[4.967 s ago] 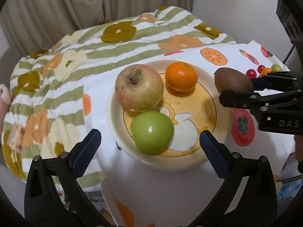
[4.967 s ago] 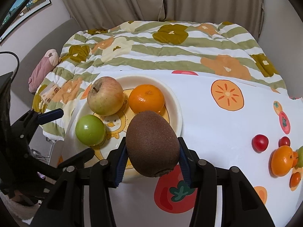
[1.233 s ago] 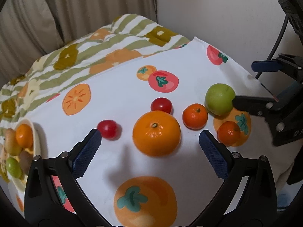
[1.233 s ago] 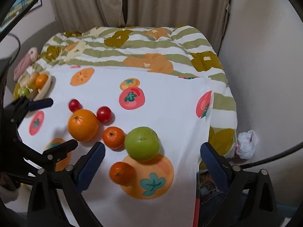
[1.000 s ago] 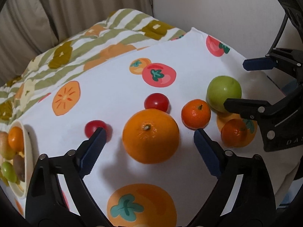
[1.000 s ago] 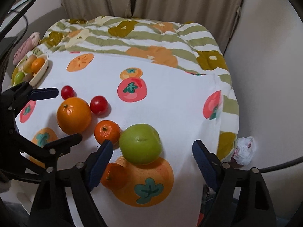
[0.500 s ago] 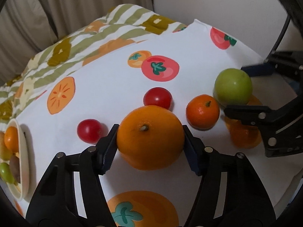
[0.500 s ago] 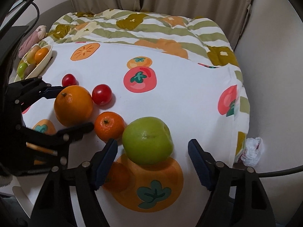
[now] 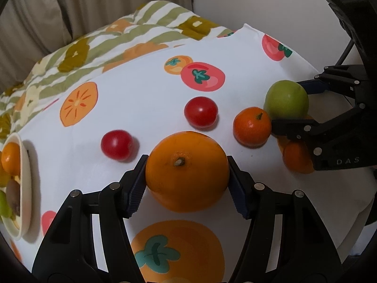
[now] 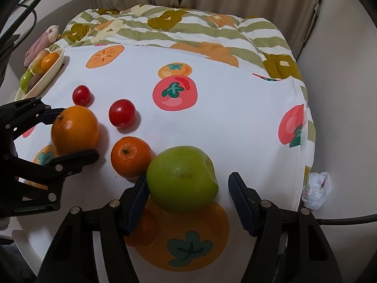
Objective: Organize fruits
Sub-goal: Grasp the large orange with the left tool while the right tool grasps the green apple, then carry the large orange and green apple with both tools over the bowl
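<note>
The left gripper [image 9: 187,184] has both pads pressed on the sides of a big orange [image 9: 187,171], which sits on the white fruit-print cloth [image 9: 146,108] with its stem end up. The right gripper [image 10: 188,195] is closing its jaws around a green apple [image 10: 182,178]: the left pad already touches the apple, but a gap shows between the apple and the other pad, so this grip is not complete. Just beyond the left gripper lie two red cherry tomatoes [image 9: 116,144] [image 9: 200,111], apart from each other, and between the two grippers rests a small mandarin [image 10: 130,156], very near the apple. Under the right gripper's left finger a second small mandarin [image 10: 145,226] is partly hidden. Far to the left of both grippers stands a cream plate [image 10: 47,76] which already holds an orange, a green fruit, a kiwi and one more fruit. So I judge the task as about half done: four fruits are on the plate, and six are left on the cloth. The big orange looks round, firm and smooth, with a bright skin and a small dry stem. The apple is shiny, yellow-green, and a little uneven in shape.
</note>
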Motion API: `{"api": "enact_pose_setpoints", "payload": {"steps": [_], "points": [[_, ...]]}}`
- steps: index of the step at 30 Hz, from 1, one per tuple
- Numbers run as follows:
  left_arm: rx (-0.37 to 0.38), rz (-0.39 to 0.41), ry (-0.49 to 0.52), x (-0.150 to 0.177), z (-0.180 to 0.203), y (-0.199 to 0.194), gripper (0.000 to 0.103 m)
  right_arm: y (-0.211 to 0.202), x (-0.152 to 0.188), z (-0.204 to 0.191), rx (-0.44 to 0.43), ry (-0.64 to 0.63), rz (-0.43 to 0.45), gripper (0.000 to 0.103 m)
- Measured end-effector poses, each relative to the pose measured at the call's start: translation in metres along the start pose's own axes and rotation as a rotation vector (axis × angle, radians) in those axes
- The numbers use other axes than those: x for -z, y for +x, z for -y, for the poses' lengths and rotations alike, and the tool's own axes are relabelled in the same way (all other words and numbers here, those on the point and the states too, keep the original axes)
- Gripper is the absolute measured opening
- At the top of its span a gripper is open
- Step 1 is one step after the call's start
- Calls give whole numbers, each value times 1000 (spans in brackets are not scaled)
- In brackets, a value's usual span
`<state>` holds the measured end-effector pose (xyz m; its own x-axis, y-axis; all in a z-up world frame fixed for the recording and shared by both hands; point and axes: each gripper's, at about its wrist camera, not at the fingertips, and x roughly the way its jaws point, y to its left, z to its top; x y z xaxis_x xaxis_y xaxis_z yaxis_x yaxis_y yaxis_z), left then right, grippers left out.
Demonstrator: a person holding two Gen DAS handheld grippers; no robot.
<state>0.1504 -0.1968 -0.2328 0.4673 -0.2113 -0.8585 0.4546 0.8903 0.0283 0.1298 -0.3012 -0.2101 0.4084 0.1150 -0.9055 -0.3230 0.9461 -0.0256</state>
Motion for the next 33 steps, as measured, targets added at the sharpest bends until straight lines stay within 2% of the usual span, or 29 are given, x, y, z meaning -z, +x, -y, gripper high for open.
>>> {"api": "enact_pose_setpoints", "payload": {"steps": [3, 5, 8, 13, 19, 33], "points": [[-6, -4, 0, 3, -1, -2, 67, 2, 0, 0, 4, 0, -6, 63], [-10, -6, 0, 5, -3, -3, 67, 2, -1, 0, 2, 2, -1, 60], [-12, -7, -9, 9, -4, -5, 67, 1, -2, 0, 3, 0, 10, 49], [-21, -8, -25, 14, -6, -11, 67, -2, -3, -3, 28, -12, 23, 49], [-32, 10, -46, 14, -15, -27, 67, -17, -9, -6, 11, 6, 58, 48], [-93, 75, -125, 22, -58, -88, 67, -67, -38, -62, -73, -6, 164, 48]]}}
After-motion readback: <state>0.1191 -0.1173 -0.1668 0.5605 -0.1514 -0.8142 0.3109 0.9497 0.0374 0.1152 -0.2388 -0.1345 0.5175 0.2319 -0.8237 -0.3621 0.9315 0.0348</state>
